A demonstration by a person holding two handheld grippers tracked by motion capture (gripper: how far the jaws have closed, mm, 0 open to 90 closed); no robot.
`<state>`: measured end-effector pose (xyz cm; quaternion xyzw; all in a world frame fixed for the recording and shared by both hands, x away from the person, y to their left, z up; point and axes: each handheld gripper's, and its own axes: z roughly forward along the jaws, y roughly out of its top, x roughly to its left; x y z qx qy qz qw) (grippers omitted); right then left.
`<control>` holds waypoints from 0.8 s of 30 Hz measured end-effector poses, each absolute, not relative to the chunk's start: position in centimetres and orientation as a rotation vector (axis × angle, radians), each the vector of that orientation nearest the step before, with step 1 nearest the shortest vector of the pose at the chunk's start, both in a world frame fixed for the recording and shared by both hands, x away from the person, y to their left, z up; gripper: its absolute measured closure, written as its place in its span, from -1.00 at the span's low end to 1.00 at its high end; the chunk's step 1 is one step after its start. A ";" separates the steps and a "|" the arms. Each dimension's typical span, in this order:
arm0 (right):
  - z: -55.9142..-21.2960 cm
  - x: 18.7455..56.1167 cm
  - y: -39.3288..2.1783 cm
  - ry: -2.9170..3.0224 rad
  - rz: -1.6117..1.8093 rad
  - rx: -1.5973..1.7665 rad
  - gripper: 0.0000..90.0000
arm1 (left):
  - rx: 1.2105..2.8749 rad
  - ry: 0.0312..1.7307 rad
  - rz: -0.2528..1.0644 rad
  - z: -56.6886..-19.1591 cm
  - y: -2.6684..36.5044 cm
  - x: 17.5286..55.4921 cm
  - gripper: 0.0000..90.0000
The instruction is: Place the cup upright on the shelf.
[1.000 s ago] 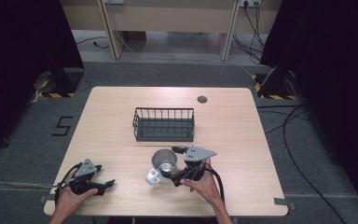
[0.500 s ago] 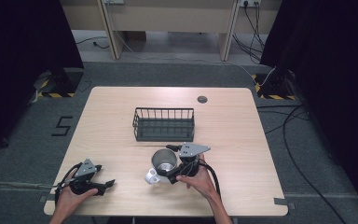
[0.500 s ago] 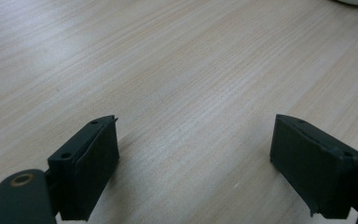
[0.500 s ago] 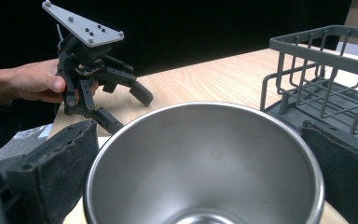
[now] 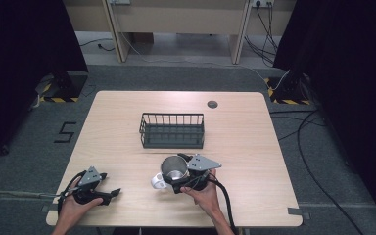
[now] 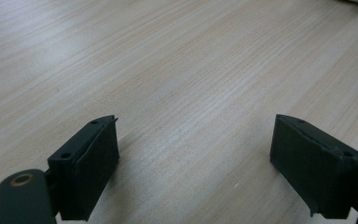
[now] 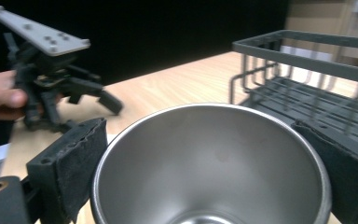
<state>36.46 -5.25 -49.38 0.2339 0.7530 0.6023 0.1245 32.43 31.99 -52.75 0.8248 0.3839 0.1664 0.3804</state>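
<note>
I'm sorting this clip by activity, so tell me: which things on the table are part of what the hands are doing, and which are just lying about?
In use:
- steel cup, between the jaws of the right claw
- wire basket, probably the cup's destination

Lying about:
- white object beside the cup
- left claw, open over bare table
- dark round disc near the far edge

Right tongs with steel cup, slightly leftward now.

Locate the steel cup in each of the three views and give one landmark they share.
High view: the steel cup stands at the table's near middle, at the right gripper.
Right gripper view: the cup is at bottom centre between the two jaws, its open mouth facing the camera.
Left gripper view: no cup visible, just bare table.
Shared landmark: the wire basket beyond the cup, upper right in the right gripper view.
</note>
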 end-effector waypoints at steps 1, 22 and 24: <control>-49.4 36.5 -5.3 2.195 1.756 0.682 -0.87 | 2.106 0.980 0.425 -52.7 32.0 32.4 -0.68; -49.1 37.8 -6.0 2.298 1.803 0.503 -0.88 | 2.106 0.980 0.425 -52.7 32.0 32.4 -0.68; -49.1 37.9 -6.0 2.300 1.804 0.502 -0.88 | 2.106 0.980 0.425 -52.7 32.0 32.4 -0.68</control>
